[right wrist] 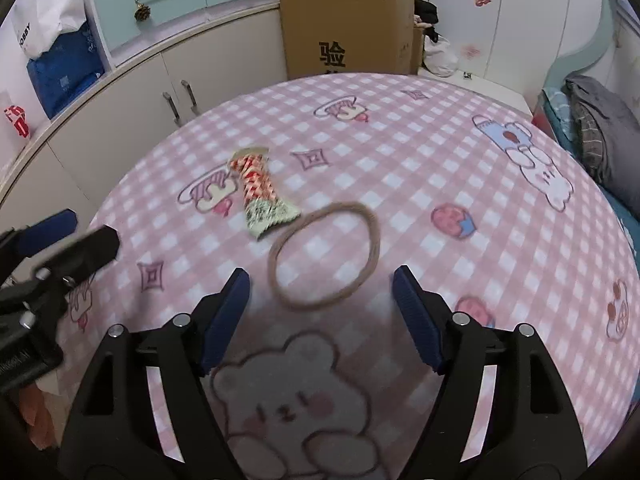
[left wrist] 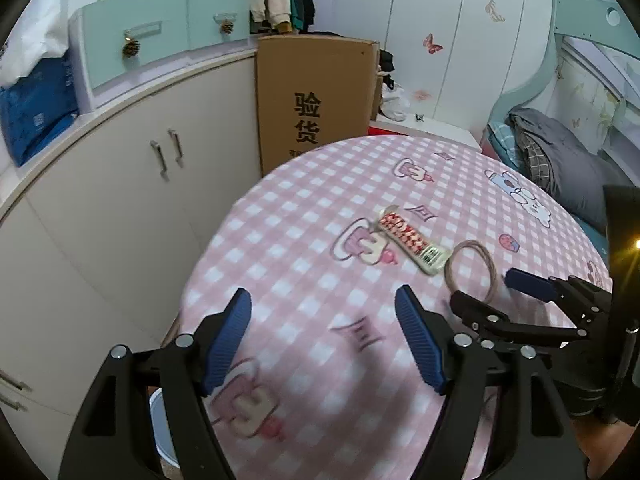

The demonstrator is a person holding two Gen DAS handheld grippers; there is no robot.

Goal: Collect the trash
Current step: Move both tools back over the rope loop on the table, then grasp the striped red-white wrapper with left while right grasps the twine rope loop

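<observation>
Wrapper (right wrist: 262, 194) flat on the pink check cloth (right wrist: 440, 168), long axis running away from the fingers, barcode end nearest. Loop (right wrist: 324, 254) lies just beside that end, maybe touching. Right gripper (right wrist: 320, 312) nearer: loop dead ahead, wrapper beyond, up-left. Left gripper (left wrist: 324, 336) further back. Both spread wide, holding nothing.

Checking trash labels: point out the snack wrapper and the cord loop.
snack wrapper (right wrist: 262, 190), right wrist view, on its red patterned middle.
cord loop (right wrist: 370, 216), right wrist view, on its far strand.
</observation>
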